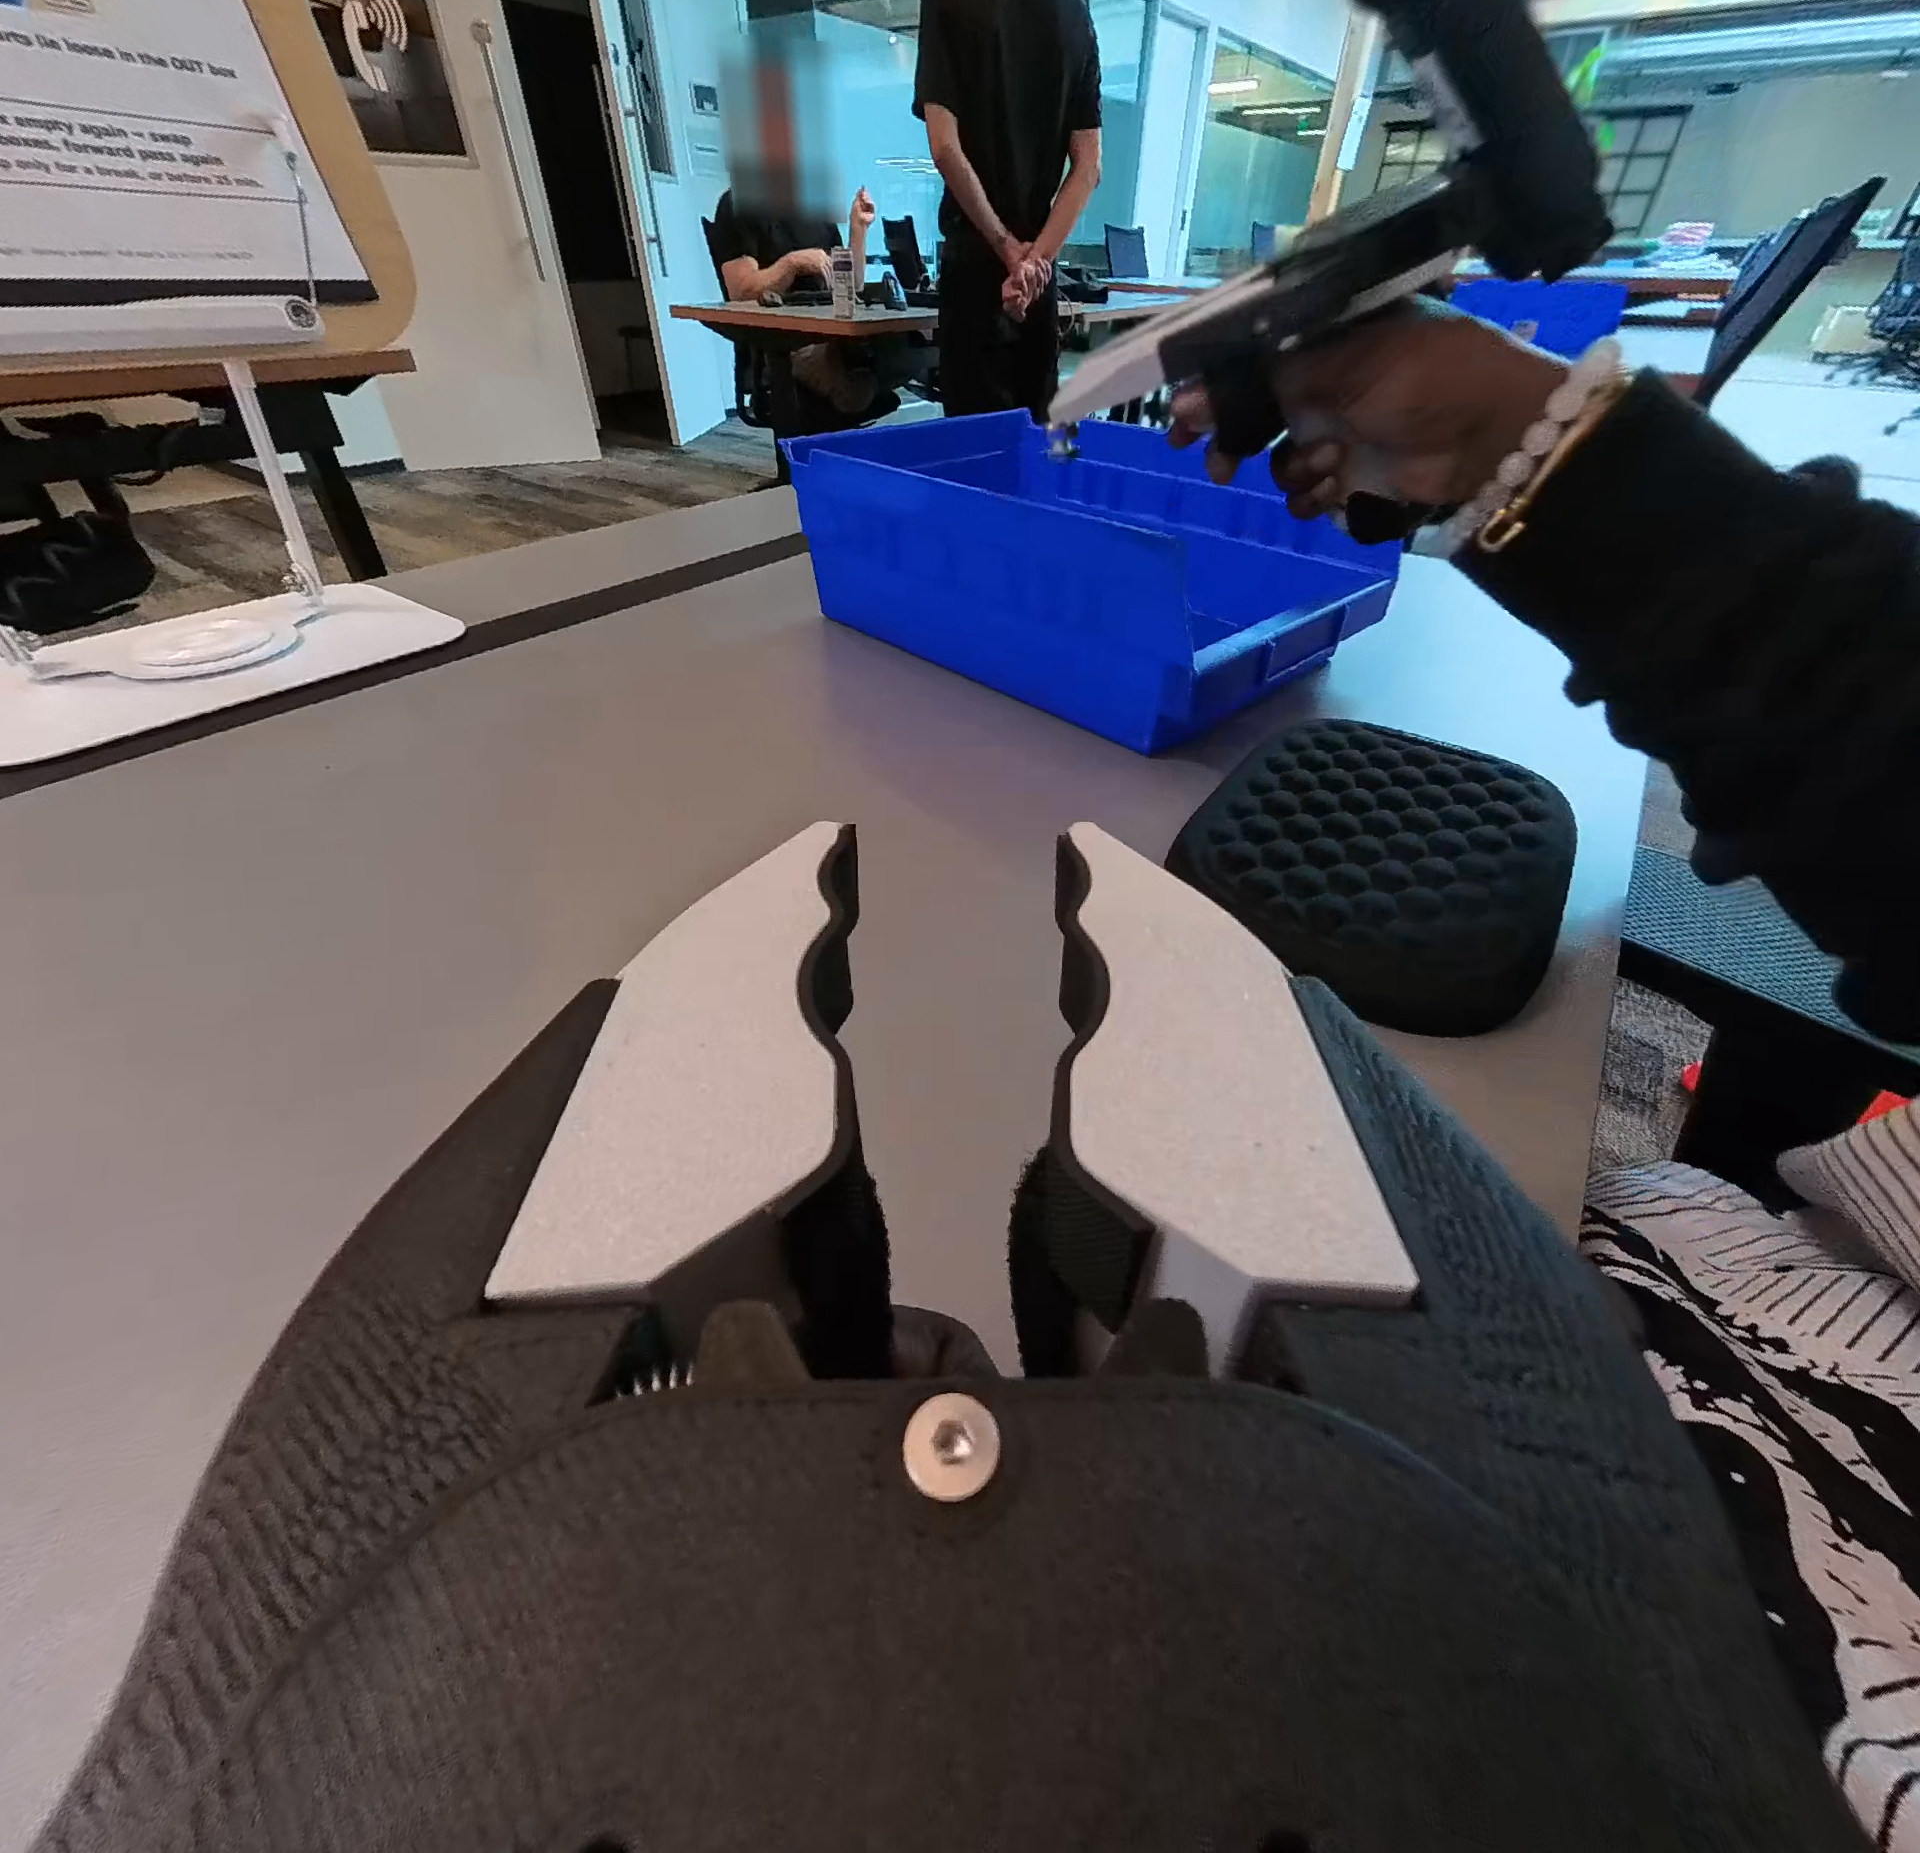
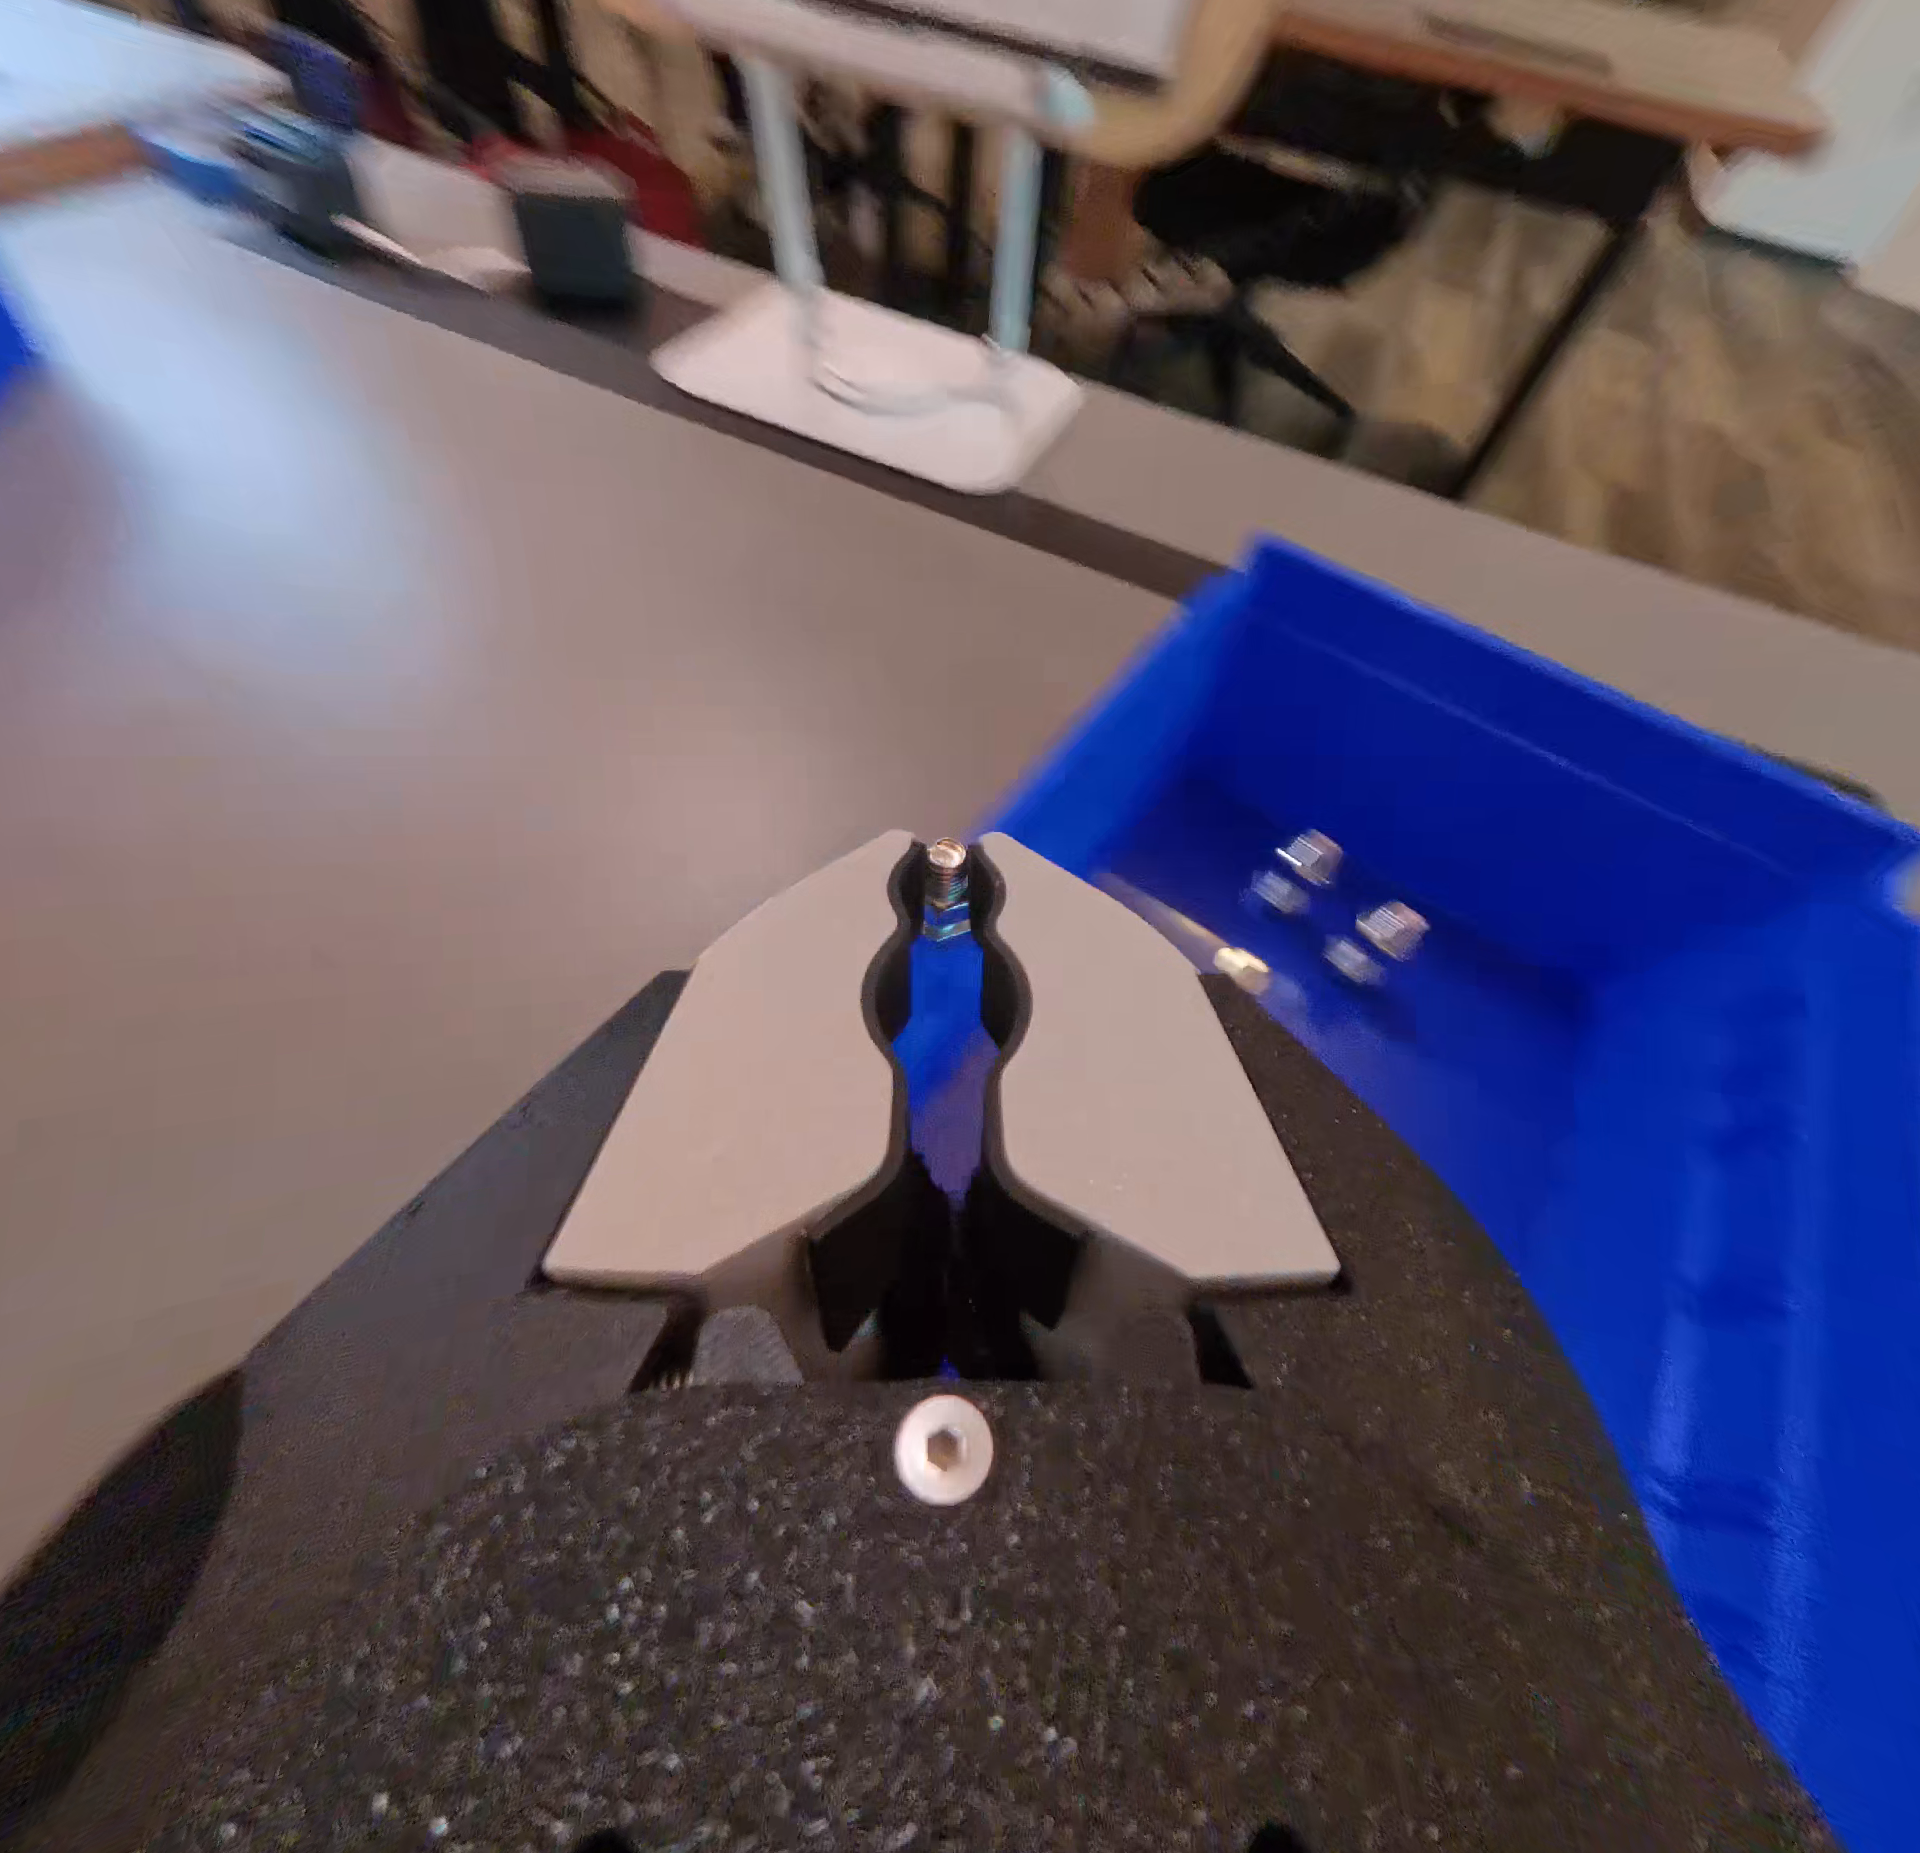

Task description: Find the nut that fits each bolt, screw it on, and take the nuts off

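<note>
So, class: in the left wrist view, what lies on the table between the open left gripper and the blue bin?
Nothing: between the left gripper and the blue bin is only bare grey table. The black honeycomb pad sits off to the right.

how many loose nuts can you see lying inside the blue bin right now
2 nuts, as far as the blur allows: one farther back in the blue bin, one nearer, both beside a long bolt. Each casts a reflection below it. The fingers may hide more.

Blurred metal pieces [image 2: 1340, 915] in bin [image 2: 1558, 764]

Grey jaws, black housing [image 1: 935, 1647]; black sleeve [image 1: 1714, 640], perhaps beaded bracelet [image 1: 1548, 432].
</note>
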Demonstrator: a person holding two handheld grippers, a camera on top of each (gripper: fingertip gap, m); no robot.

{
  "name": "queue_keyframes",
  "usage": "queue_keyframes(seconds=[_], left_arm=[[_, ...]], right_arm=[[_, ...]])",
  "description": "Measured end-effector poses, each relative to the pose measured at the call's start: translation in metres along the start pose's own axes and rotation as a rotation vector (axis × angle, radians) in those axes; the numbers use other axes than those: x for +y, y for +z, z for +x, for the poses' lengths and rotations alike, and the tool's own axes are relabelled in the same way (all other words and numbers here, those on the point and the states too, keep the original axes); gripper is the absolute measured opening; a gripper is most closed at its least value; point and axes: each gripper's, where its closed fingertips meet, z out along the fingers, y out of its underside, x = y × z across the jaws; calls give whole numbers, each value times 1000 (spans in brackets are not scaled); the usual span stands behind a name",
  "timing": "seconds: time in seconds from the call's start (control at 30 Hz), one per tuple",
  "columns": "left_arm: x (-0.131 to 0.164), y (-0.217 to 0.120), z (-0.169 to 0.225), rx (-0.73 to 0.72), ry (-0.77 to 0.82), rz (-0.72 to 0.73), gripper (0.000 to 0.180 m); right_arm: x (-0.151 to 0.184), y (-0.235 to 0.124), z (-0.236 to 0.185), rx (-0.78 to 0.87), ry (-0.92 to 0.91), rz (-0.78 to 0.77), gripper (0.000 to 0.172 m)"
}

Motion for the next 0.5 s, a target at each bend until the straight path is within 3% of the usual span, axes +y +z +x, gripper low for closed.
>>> queue_keyframes(seconds=[0.2,0.5], left_arm=[[0,0,-3,-9,-18,6,36],[-1,-1,-6,-7,-57,14,36]], right_arm=[[59,43,82,128,125,-237,8],[100,73,112,162,191,-357,8]])
